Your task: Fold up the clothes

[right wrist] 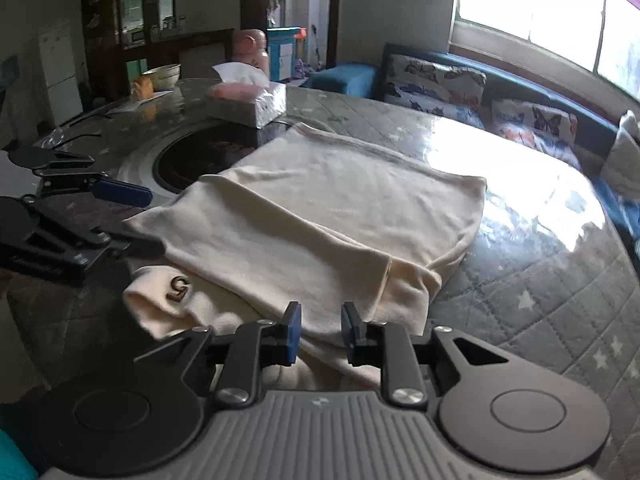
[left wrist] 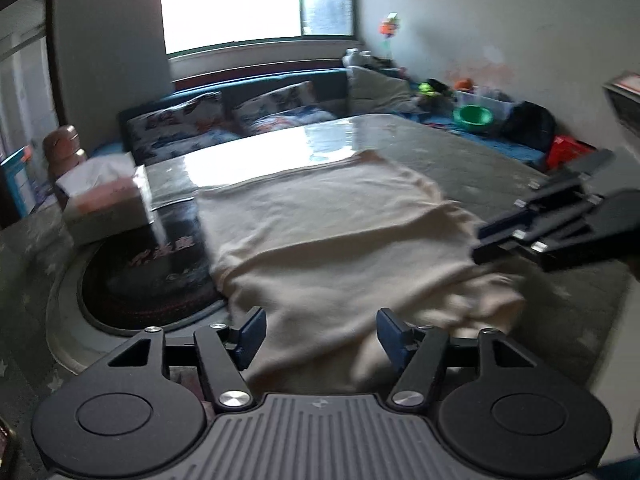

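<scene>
Garment: cream garment lying folded on the bench, mid-surface, a small dark emblem on the loose part at the near left corner.
Left gripper: fingers spread wide above the near edge of the cloth, nothing pinched between them.
Right gripper: fingers a narrow gap apart, parted over the cloth's near fold, pads not pressing on it.
Tissue box: standing beyond the garment's far left corner.
Dark round inset: sunk in the bench, partly covered by the garment's left edge.
Sofa: blue, with butterfly cushions, past the bench under the window.
</scene>
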`<state>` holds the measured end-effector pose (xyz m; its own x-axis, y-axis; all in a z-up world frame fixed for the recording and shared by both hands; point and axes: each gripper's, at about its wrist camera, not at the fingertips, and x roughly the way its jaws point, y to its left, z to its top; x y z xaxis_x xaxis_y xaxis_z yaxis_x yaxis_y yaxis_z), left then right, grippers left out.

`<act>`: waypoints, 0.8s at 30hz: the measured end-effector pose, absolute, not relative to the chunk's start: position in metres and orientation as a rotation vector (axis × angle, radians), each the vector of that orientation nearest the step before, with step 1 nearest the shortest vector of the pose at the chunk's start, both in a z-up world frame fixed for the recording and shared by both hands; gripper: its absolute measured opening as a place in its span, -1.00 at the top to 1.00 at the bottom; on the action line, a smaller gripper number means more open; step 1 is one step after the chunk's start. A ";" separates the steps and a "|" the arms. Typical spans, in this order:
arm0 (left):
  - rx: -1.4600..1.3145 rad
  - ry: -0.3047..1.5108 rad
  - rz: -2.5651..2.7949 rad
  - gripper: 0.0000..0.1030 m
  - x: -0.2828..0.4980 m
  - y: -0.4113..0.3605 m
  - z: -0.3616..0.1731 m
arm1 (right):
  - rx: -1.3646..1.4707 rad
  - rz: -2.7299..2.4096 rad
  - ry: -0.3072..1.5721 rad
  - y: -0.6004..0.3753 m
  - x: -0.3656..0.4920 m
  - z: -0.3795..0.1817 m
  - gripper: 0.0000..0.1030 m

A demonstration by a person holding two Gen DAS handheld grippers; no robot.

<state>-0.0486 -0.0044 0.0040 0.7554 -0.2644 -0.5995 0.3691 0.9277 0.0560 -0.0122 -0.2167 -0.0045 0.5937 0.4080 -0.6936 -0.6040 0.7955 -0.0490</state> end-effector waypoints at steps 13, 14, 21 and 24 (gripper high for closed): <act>0.189 0.712 -0.350 -0.26 -0.067 -0.030 -0.006 | -0.394 0.631 0.710 -0.227 -0.044 -0.001 0.13; 0.176 0.730 -0.345 -0.23 -0.064 -0.030 -0.007 | -0.400 0.631 0.709 -0.227 -0.045 -0.001 0.12; 0.147 0.767 -0.343 0.47 -0.056 -0.033 -0.009 | -0.446 0.644 0.690 -0.227 -0.053 -0.005 -0.01; 0.136 0.761 -0.340 0.65 -0.053 -0.030 -0.005 | -0.470 0.661 0.680 -0.226 -0.056 -0.008 -0.08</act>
<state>-0.0534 -0.0300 -0.0051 0.6726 -0.2521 -0.6958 0.3500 0.9368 -0.0012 -0.0562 -0.2261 -0.0075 0.5910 0.3985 -0.7014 -0.6896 0.7007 -0.1830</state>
